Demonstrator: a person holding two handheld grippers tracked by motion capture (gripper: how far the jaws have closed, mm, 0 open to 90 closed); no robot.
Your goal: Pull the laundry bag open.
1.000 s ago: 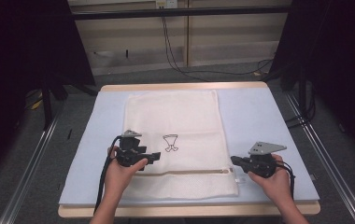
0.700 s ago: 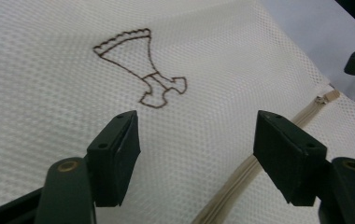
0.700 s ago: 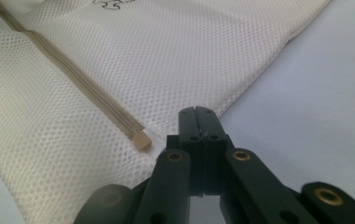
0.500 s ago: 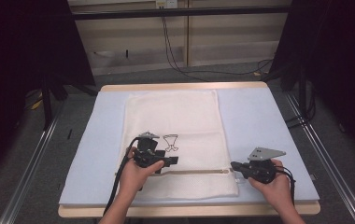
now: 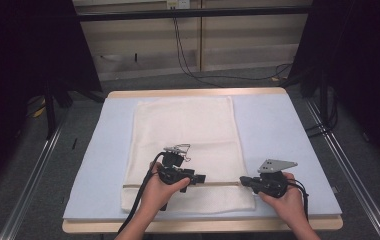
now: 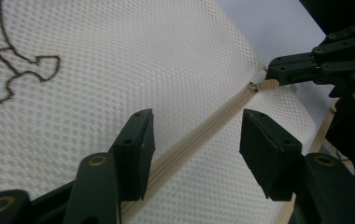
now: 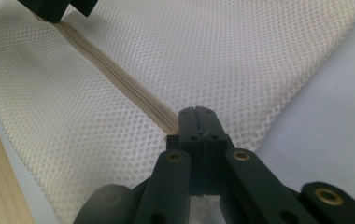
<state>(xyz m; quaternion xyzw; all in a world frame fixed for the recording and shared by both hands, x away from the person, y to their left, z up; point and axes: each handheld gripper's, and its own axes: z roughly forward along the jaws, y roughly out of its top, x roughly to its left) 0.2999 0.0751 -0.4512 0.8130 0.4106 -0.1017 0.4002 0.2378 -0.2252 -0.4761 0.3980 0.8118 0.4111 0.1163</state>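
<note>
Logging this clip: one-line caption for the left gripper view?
Open left gripper straddles the mesh bag's zipper; right gripper pinches the zipper pull.

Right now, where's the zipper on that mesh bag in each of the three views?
High view: the zipper runs across the mesh bag near its front, between both grippers.
Left gripper view: diagonal, lower left up to the right gripper.
Right gripper view: diagonal, upper left down to the shut jaws.
Shared landmark: the zipper pull, at the bag's right edge.

One mesh bag (image 5: 183, 150) with one zipper (image 6: 199, 135); two grippers; one table (image 5: 288, 125); perhaps one printed emblem (image 6: 7, 70).
</note>
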